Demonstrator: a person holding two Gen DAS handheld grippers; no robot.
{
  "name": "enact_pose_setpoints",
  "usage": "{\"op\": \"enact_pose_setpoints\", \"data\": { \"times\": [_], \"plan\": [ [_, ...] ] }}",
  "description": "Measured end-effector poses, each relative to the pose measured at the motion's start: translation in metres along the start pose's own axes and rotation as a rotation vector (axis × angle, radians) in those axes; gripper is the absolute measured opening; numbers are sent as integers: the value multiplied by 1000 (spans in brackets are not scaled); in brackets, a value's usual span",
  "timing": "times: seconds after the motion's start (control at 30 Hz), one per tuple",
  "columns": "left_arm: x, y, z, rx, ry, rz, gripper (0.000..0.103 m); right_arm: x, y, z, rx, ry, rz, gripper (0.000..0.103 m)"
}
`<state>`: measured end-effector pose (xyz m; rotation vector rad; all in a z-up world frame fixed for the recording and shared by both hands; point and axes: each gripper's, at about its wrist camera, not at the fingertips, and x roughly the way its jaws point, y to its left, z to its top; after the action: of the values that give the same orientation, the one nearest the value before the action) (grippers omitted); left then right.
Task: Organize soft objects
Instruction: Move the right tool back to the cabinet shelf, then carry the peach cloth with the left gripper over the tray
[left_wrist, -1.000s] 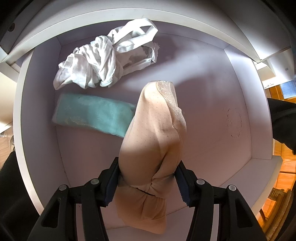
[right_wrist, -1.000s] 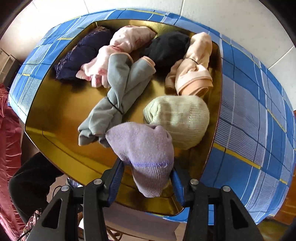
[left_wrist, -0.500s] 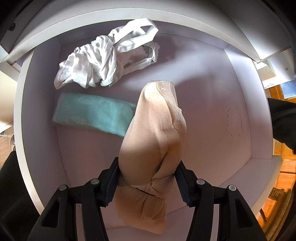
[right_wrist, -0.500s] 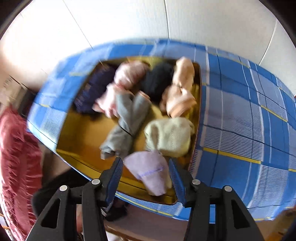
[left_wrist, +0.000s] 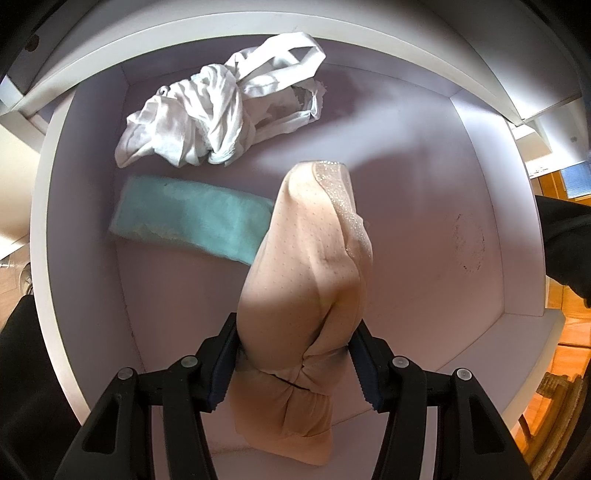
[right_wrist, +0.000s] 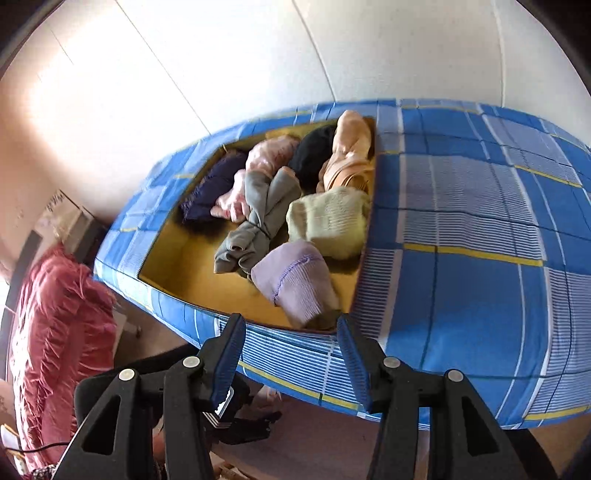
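Right wrist view takes in a table under a blue plaid cloth (right_wrist: 461, 236), and sunk in it toward ten o'clock sits a gold tray (right_wrist: 184, 266) heaped with soft things. A crumpled red fabric (right_wrist: 55, 332) hangs at eight o'clock, off the table. Inside the tray, a grey sock pair (right_wrist: 258, 221) lies across the middle, a pale green knit piece (right_wrist: 328, 221) sits at its three o'clock side, and a lilac sock (right_wrist: 295, 280) lies nearest the camera at six o'clock, touching the tray's front edge. Behind them, from nine toward one o'clock, lie a navy piece (right_wrist: 210, 188), a pink one (right_wrist: 266, 158), a black one (right_wrist: 314, 151) and a peach pair (right_wrist: 351, 155); this view is blurred, so their exact shapes are hard to read. The right gripper (right_wrist: 290, 343) hangs in front of the tray with its jaws spread and nothing between them, the lilac sock lying clear beyond its tips.

Left wrist view looks down into a white drawer (left_wrist: 480, 184). The left gripper (left_wrist: 295, 354) pinches a peach stocking bundle (left_wrist: 306, 258), which stands up toward twelve o'clock over the drawer floor. A white crumpled garment (left_wrist: 207, 122) lies at eleven o'clock, and a folded teal cloth (left_wrist: 192, 218) sits just below it at nine o'clock, partly hidden behind the bundle.
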<state>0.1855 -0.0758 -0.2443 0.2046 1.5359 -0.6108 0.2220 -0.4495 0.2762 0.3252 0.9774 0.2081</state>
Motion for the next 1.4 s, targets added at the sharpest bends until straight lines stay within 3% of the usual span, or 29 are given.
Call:
{"op": "enact_pose_setpoints", "data": {
  "times": [0.13, 0.23, 0.3, 0.4, 0.53, 0.73, 0.93, 1.1, 1.4],
  "plan": [
    [1, 4, -2, -8, -3, -8, 57, -25, 9, -30, -72, -122, 22, 52],
    [1, 7, -3, -20, -5, -17, 57, -27, 15, -66, -104, -140, 60, 52],
    [1, 9, -4, -25, -9, -20, 57, -14, 20, -94, -120, -89, 84, 52],
    [0, 11, -6, -25, -11, -15, 57, 23, 20, -132, -110, 69, 91, 52],
    [-4, 11, -9, -21, -12, -9, 57, 85, 4, -168, 37, 306, 92, 52],
    [-9, 7, -10, -10, -17, -4, 56, 163, -39, -194, 318, 538, -81, 52],
    [-29, 3, -12, 9, -58, -9, 56, 193, -70, -220, 411, 621, -117, 52],
    [-51, -9, -12, 84, -107, -2, 56, 188, -96, -232, 561, 619, -110, 52],
    [-102, -40, -19, 240, -233, -18, 56, 191, -98, -235, 606, 622, -58, 52]
  ]
}}
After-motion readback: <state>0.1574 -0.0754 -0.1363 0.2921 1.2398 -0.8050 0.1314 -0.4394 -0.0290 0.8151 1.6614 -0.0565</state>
